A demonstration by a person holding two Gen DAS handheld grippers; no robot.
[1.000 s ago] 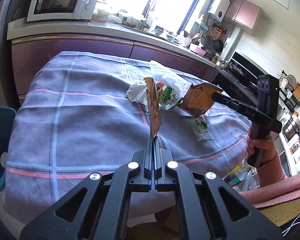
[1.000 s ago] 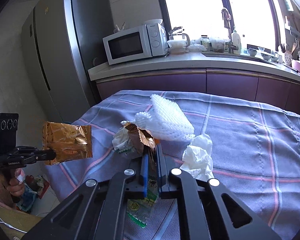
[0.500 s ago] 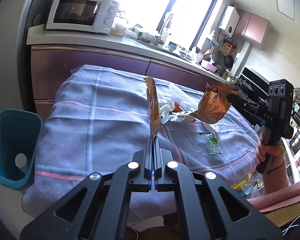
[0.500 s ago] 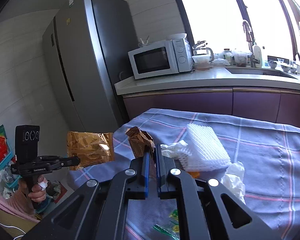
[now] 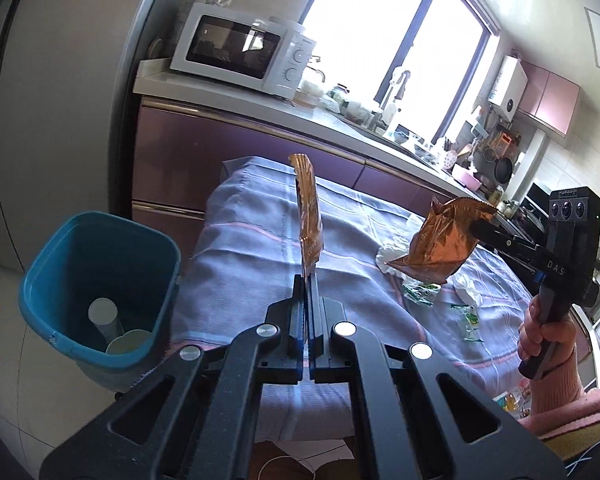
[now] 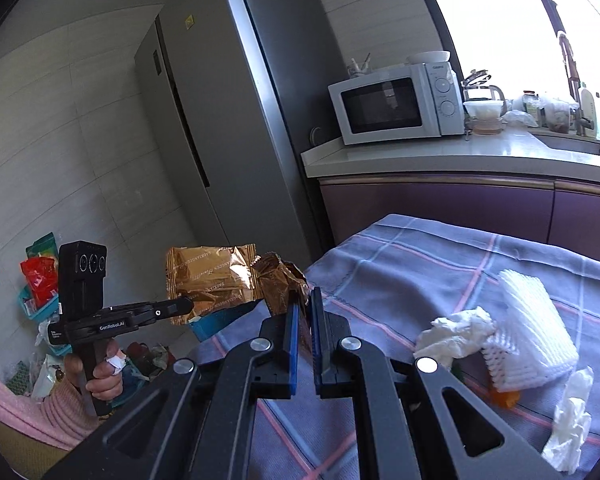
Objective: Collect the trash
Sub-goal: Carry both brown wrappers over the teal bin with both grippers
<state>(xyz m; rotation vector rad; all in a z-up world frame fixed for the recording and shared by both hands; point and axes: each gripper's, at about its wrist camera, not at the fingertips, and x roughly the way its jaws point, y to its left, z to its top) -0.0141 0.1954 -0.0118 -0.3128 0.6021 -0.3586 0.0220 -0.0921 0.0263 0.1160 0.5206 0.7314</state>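
While two wrappers (image 5: 309, 216) (image 5: 440, 246) hang gripped, one bin (image 5: 100, 280) holds two cups (image 5: 102, 312) (image 5: 128, 340).

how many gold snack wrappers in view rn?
2. Flat gold wrapper clamped in the left tongs; crumpled gold wrapper clamped in the right tongs. More may be hidden under table trash.

Place: a home kitchen
Appliances: white microwave (image 6: 396, 104), tall grey fridge (image 6: 236, 92)
Fittings: purple cabinets (image 6: 440, 208), sink tap (image 5: 396, 88) by window (image 5: 384, 36)
Surface: checked cloth (image 6: 440, 276)
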